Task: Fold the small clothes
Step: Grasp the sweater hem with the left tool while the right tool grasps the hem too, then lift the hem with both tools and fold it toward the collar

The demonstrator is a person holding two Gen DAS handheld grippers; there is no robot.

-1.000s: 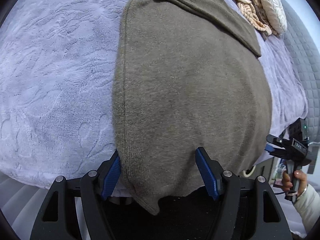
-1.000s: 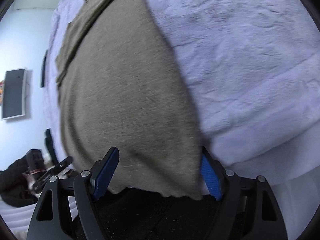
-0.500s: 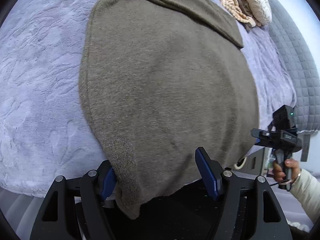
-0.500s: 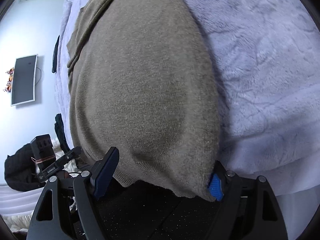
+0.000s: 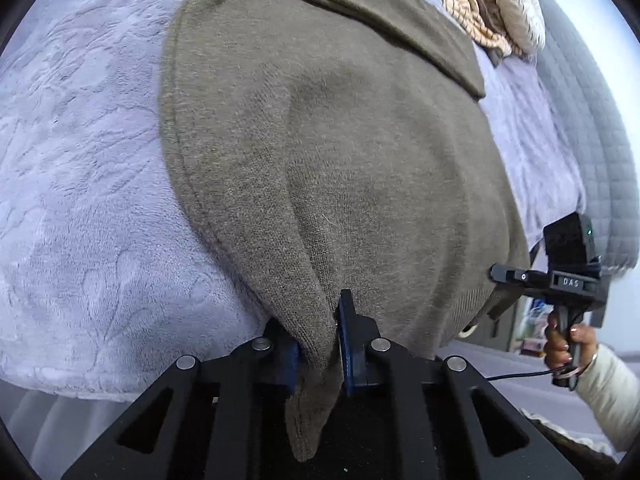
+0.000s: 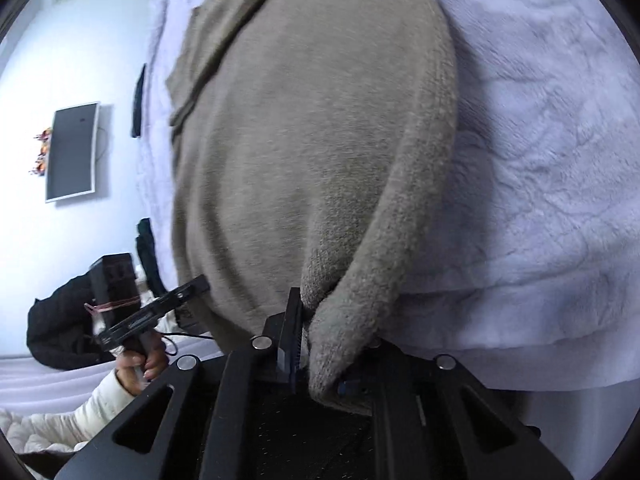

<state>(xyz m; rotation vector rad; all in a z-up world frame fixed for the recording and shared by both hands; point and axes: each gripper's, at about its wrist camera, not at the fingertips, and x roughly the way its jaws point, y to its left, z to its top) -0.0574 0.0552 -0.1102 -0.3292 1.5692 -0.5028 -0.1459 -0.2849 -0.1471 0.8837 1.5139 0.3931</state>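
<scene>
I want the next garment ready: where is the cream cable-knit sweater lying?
In the left wrist view the cream cable-knit sweater lies bunched at the top right, on the lilac plush blanket beyond the olive-brown knit garment, beside the grey quilted headboard.

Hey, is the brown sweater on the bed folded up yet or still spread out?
Mostly spread: the sweater lies flat on the blanket, one flap folded across its far end.

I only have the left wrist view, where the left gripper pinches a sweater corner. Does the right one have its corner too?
Observer: Yes. The right gripper is shut on the sweater's other near corner; its jaws have just been closing on it.
Operator: Anything beyond the bed on that side?
Observer: A screen on the wall.
Operator: And below it?
Observer: A dark bundle, too unclear to identify.
</scene>
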